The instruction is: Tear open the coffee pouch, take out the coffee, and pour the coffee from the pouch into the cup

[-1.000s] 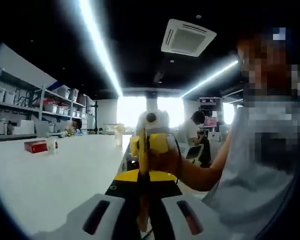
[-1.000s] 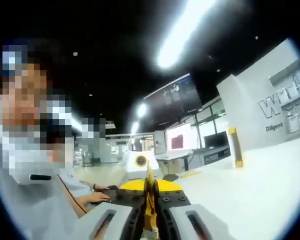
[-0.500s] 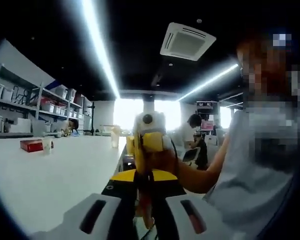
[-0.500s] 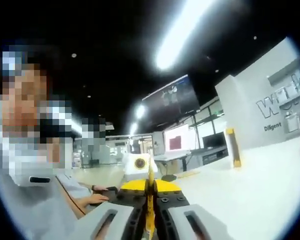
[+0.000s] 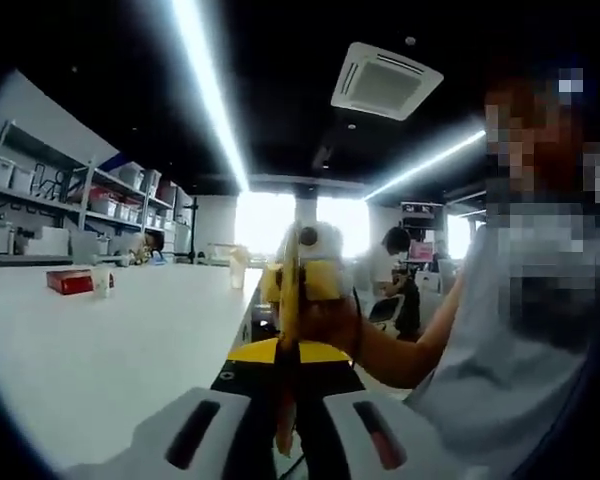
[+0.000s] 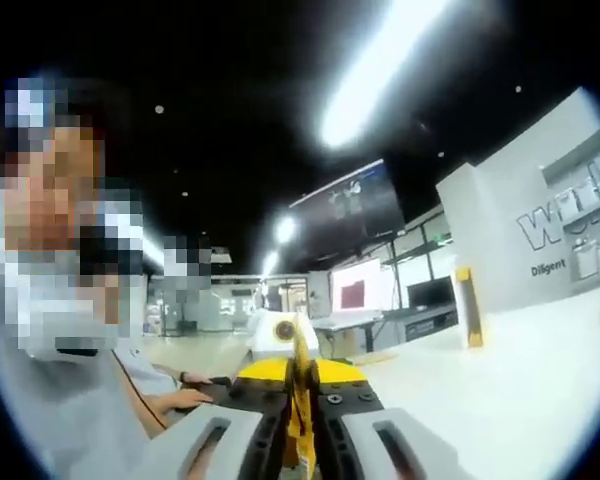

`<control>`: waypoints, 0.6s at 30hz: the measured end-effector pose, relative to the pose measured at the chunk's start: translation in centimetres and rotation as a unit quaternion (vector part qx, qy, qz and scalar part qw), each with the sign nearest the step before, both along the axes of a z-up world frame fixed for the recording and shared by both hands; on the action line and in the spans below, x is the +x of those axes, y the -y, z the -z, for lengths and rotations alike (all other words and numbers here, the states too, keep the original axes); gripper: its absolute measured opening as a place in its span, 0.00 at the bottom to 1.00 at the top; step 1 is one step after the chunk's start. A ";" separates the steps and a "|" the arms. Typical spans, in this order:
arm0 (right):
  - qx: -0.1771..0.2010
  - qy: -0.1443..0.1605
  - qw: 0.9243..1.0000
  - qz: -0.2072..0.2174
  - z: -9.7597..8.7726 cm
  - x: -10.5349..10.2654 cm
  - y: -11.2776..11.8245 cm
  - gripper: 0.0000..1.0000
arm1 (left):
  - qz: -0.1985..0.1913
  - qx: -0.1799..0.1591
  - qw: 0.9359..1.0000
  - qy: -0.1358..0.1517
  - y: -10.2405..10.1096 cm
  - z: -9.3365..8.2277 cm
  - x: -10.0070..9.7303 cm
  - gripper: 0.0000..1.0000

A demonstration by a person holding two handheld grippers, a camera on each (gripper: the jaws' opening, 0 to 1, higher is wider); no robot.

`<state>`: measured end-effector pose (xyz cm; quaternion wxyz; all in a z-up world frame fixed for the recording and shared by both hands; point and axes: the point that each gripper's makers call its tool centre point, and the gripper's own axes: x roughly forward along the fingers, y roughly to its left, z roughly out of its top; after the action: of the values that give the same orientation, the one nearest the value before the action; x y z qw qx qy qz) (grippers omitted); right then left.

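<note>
Two grippers face each other with one yellow coffee pouch pinched between them, held edge-on in the air beside a long white table. At the bottom centre of the left gripper view, the left gripper (image 5: 285,425) has its jaws nearly together, clamped on the thin lower edge of the coffee pouch (image 5: 288,300), which rises as a narrow yellow strip up the middle of the frame. Just behind it, at centre, the right gripper (image 5: 315,275) and the person's hand around it grip the same pouch. In the right gripper view the jaws are likewise narrow on the pouch at bottom centre, with the left gripper (image 6: 278,335) beyond. This looks like the tearing step: the next move likely calls for pulling the two grips apart or twisting them against each other. Whether the pouch has begun to tear is hard to make out. Far off at left centre of the left gripper view, a small pale cup (image 5: 101,283) stands on the table (image 5: 100,350) next to a red box (image 5: 70,281).
</note>
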<state>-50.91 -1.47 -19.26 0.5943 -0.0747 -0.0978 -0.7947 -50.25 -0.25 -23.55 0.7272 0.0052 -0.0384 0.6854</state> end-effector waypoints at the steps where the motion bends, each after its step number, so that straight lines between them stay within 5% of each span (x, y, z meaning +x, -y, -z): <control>1: -0.002 0.002 1.000 0.004 -0.1 0.0 -0.1 0.04 | 0.019 0.015 1.000 0.001 -0.3 -0.3 0.5 0.10; 7: -0.010 0.006 1.000 0.010 -0.8 -0.1 -0.9 0.04 | 0.010 -0.002 1.000 -0.021 -0.5 0.6 0.3 0.13; 12: -0.011 -0.026 0.999 0.017 -0.9 -0.2 -0.8 0.07 | 0.002 -0.006 1.000 -0.004 -0.3 0.5 -0.1 0.08; 18: -0.010 -0.021 1.000 0.015 -0.6 -0.2 -0.3 0.11 | -0.006 0.000 1.000 0.012 0.0 0.1 -0.5 0.07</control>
<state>-51.08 -1.13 -18.62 0.5835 -0.0990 -0.0917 -0.8008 -50.76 -0.24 -23.67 0.7223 -0.0023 -0.0469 0.6899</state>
